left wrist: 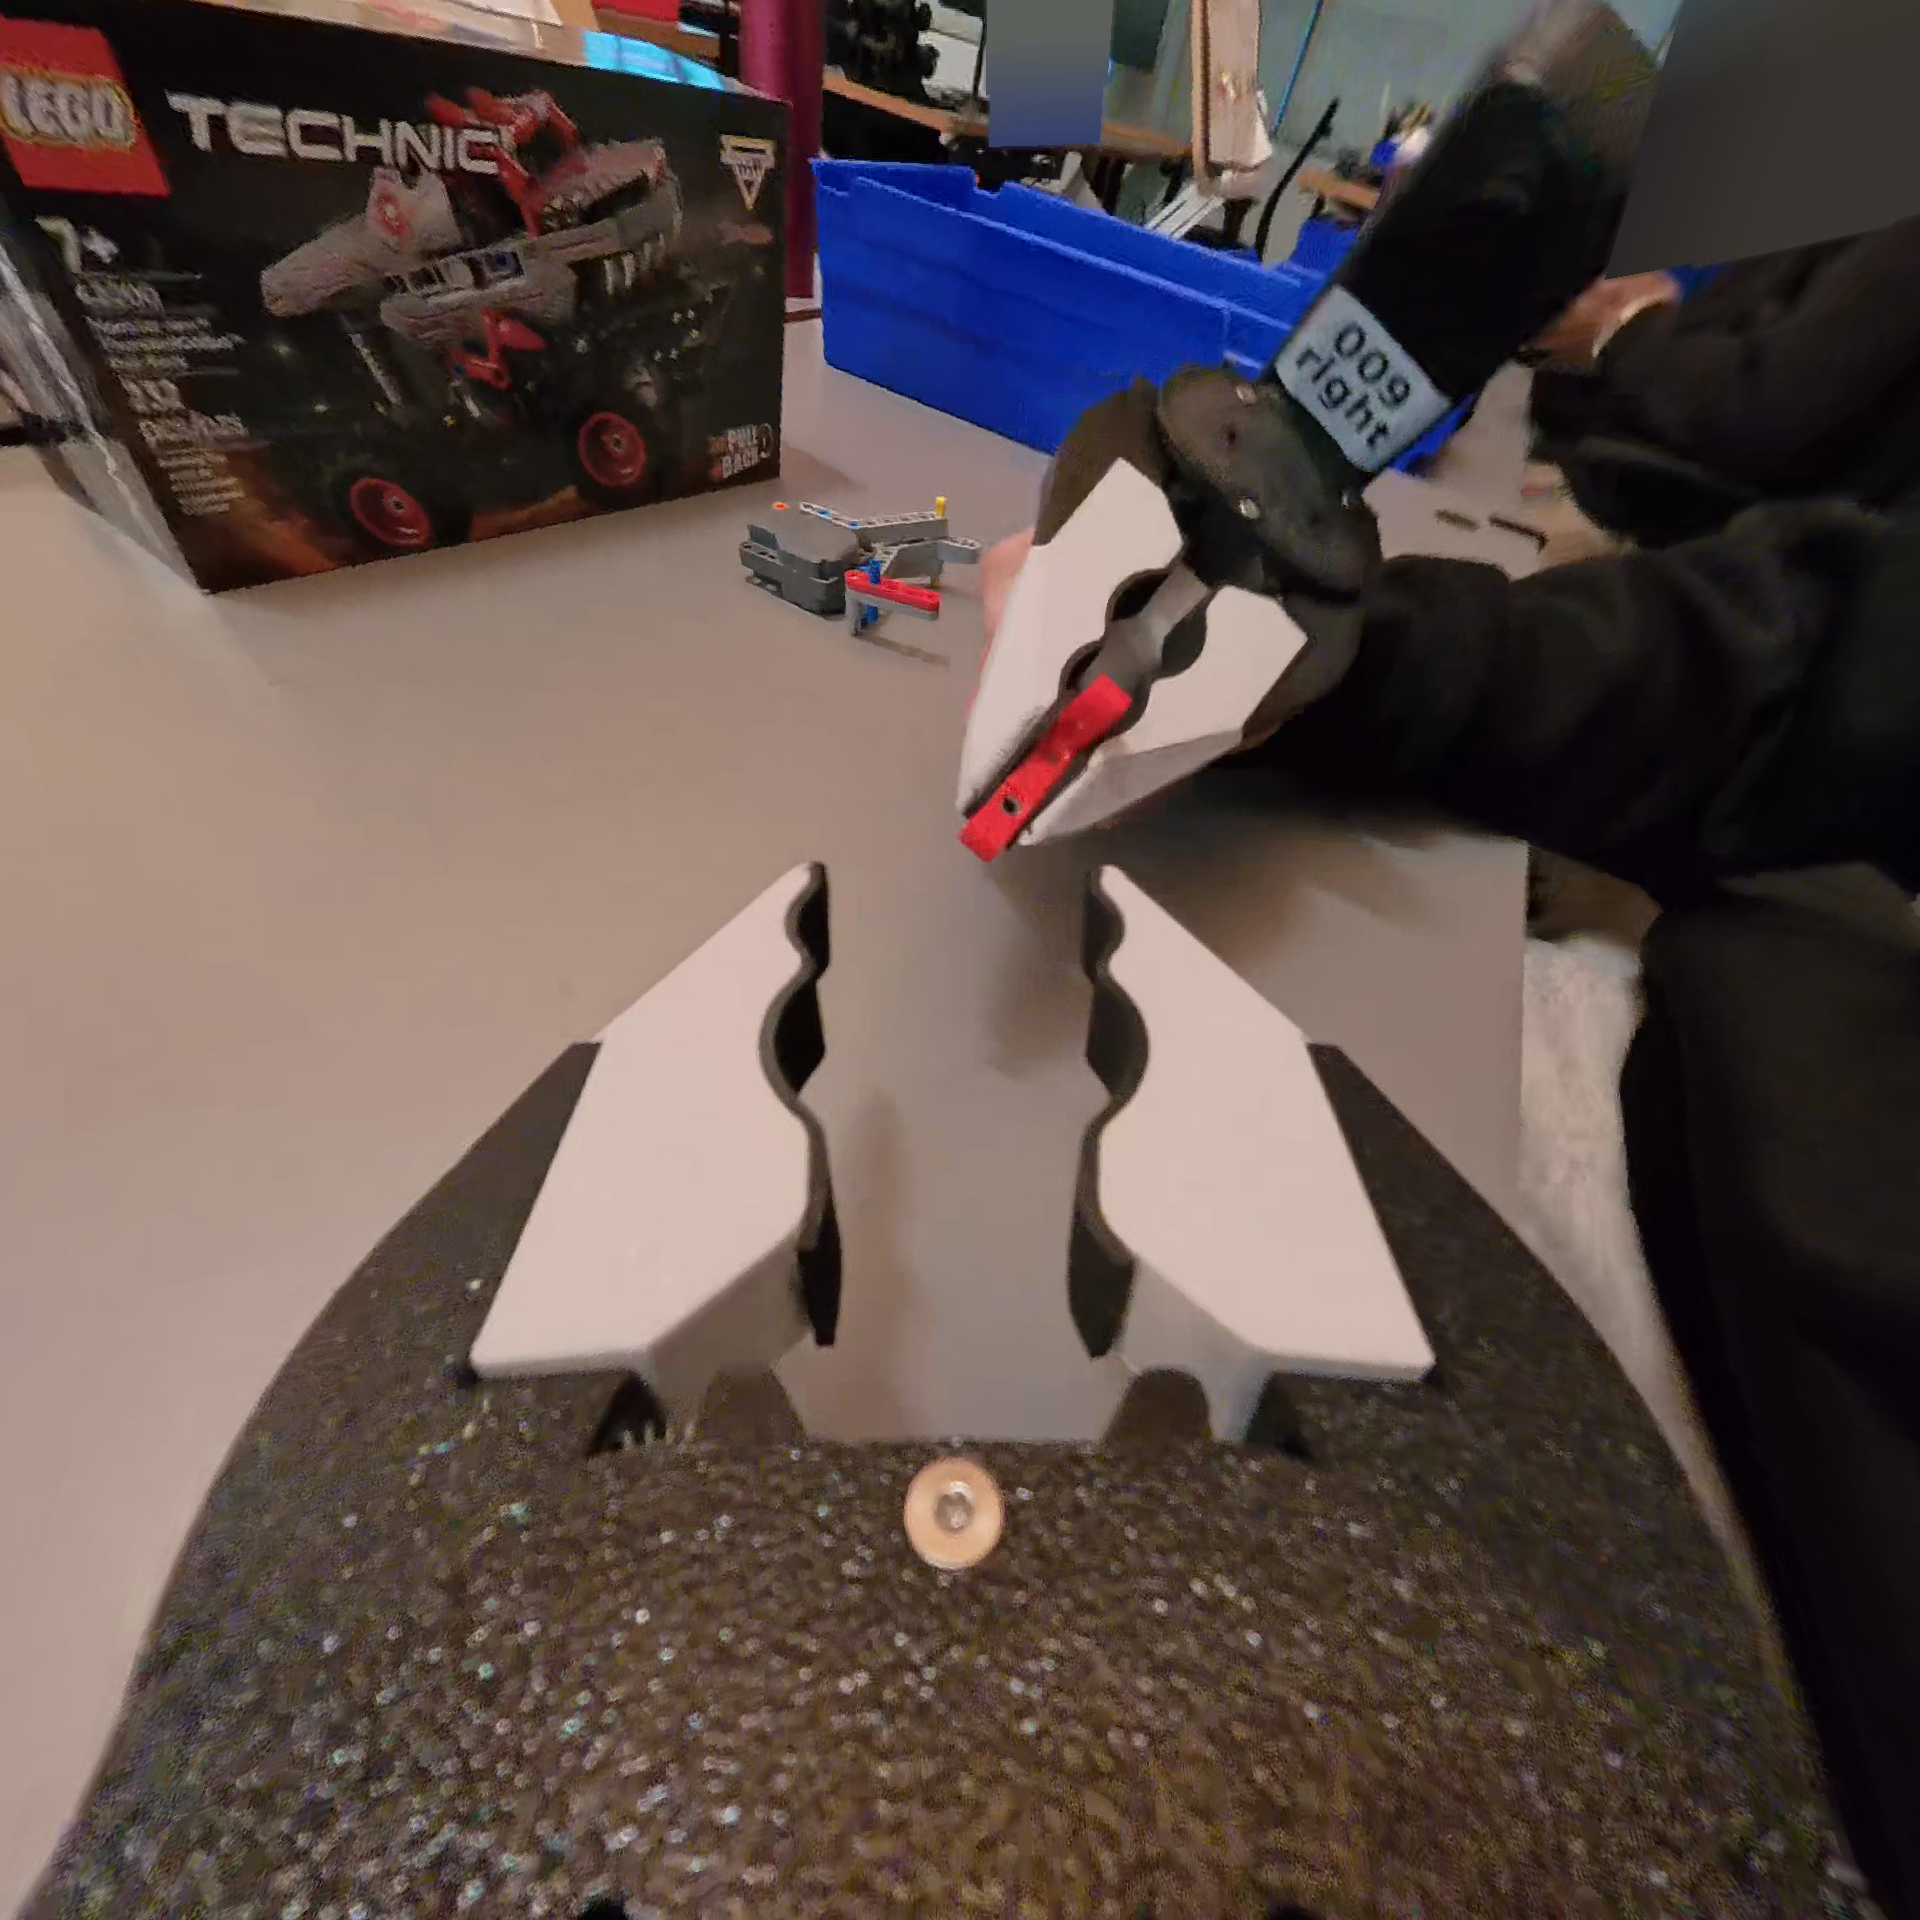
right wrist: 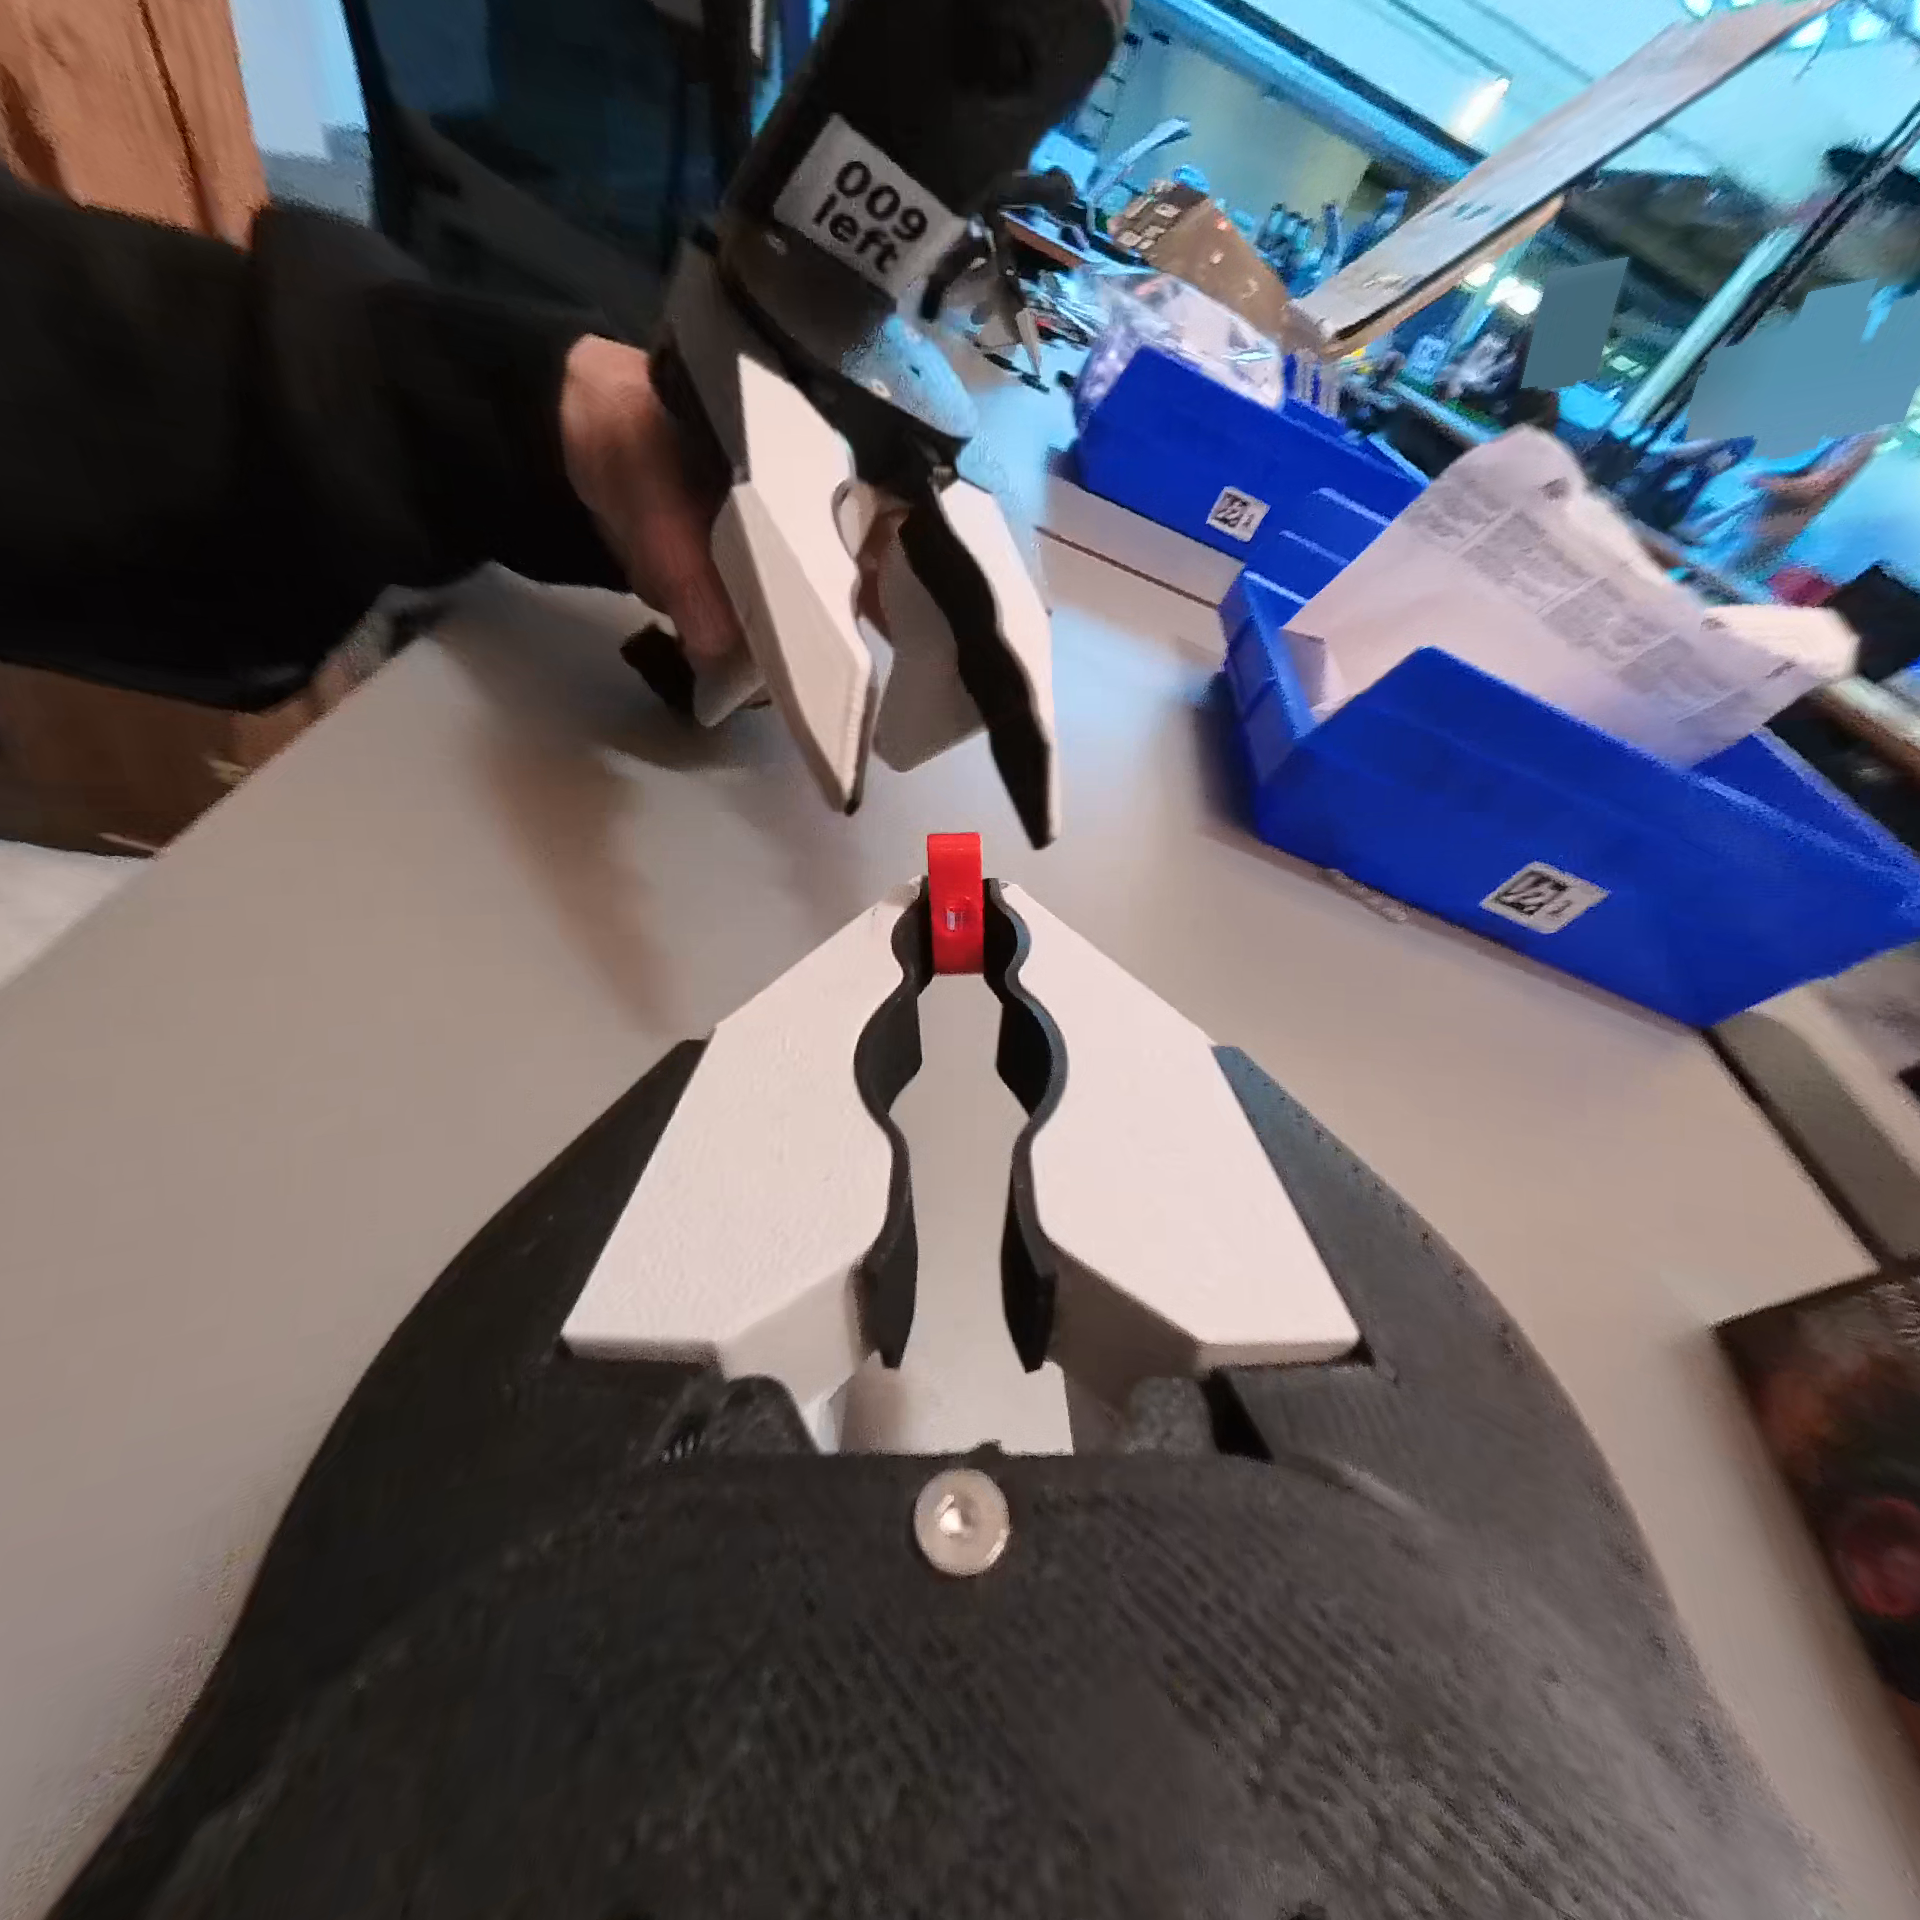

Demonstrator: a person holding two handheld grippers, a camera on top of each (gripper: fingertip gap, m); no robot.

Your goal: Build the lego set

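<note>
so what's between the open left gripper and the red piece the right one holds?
Nothing. In the left wrist view only bare table shows between the left gripper and the red piece clamped in the right gripper. The right wrist view agrees.

Our left gripper [left wrist: 956, 883] hangs over the table with its two fingers [left wrist: 675, 1122] spread wide apart and nothing between them, our bare left hand [right wrist: 634, 488] wrapped round its handle below a black sleeve. Our right gripper [right wrist: 954, 904] faces it tip to tip, just beside it, its fingers [right wrist: 1132, 1143] drawn together at the tips and pinching, tilted downward. Our right forearm, in a black sleeve, reaches in behind it.
</note>
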